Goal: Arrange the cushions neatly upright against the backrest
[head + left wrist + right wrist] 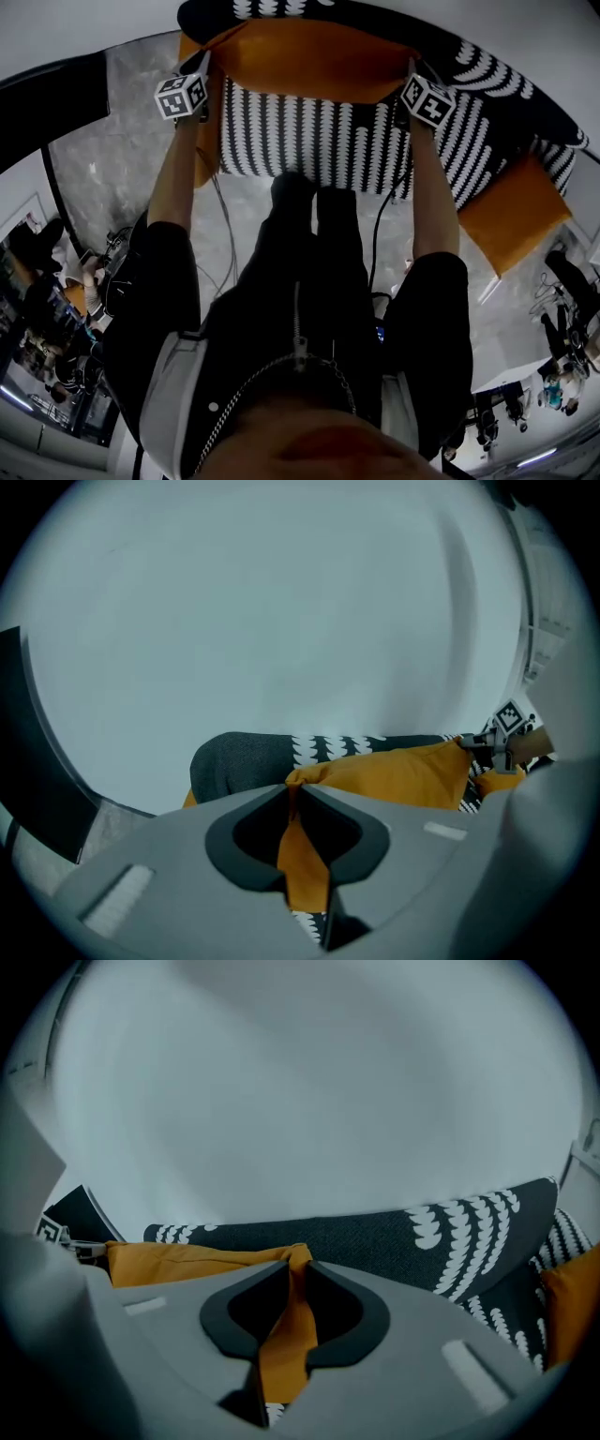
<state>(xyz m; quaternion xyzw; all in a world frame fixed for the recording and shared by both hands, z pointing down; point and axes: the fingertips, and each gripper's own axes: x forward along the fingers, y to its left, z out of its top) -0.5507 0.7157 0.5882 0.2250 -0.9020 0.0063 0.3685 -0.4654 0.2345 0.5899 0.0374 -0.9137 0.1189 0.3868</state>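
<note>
An orange cushion (300, 58) is held up over the black-and-white patterned sofa (319, 141), in front of its dark backrest (497, 67). My left gripper (206, 64) is shut on the cushion's left corner, and my right gripper (409, 73) is shut on its right corner. In the left gripper view the jaws (292, 794) pinch a fold of the orange cushion (403, 775). The right gripper view shows the same pinch (298, 1267) on the orange cushion (187, 1262), with the backrest (375, 1237) behind it.
A second orange cushion (514, 214) leans at the sofa's right end. Grey marbled floor (103, 159) lies to the left, and cables (225, 234) hang from both grippers. People and equipment (47, 281) are at the lower left. A pale wall (281, 602) rises behind the sofa.
</note>
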